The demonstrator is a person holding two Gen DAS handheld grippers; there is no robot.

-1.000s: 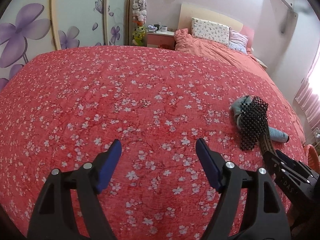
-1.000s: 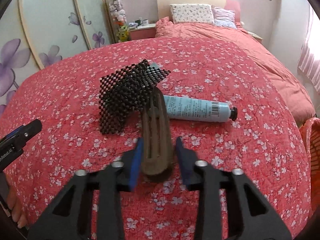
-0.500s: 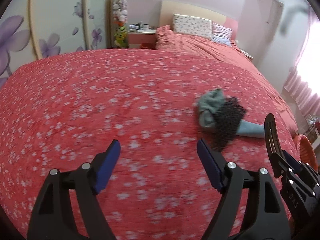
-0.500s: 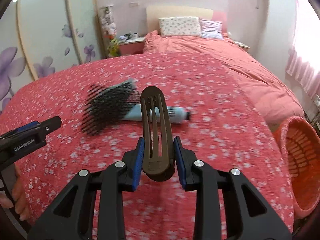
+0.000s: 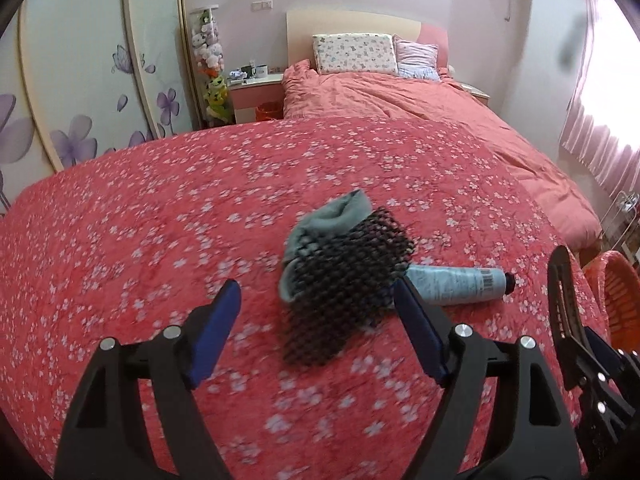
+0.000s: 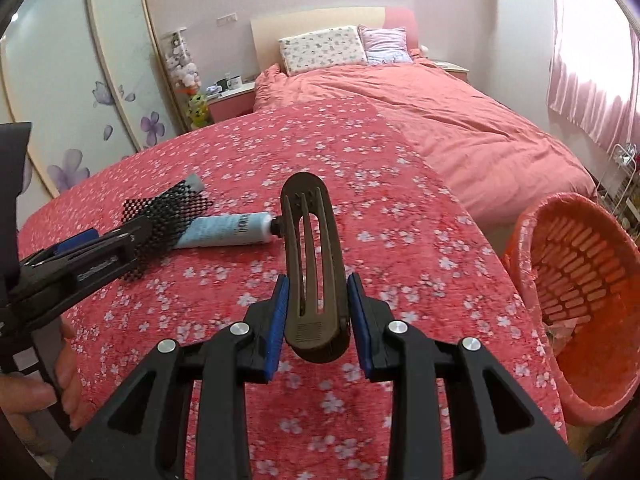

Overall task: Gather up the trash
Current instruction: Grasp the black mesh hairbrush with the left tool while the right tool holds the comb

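Trash on the red floral bedspread [image 5: 160,220] takes several forms; a brown hair clip [image 6: 314,264], long, slotted and rounded at its tip, stands nearly upright, pinched at its base between the blue pads of the right gripper [image 6: 316,316], lifted above the cloth; a pale blue tube [image 5: 456,284] with a barcode and a dark cap lies flat on the spread; a black mesh net [image 5: 344,284], open-celled and crumpled, rests partly over the tube's end and over a grey-green sock [image 5: 328,220] bunched beneath it.

The left gripper [image 5: 320,328] has its fingers spread wide with nothing between them, hovering just short of the net; its blue pads look smooth against matte black plastic arms.

The right wrist view shows an orange basket [image 6: 580,280], slotted plastic, below the edge of the bed on the right, and fingers of the left hand [image 6: 40,380] around the left handle; the left wrist view shows only the basket's rim, but reveals the sock far more fully.
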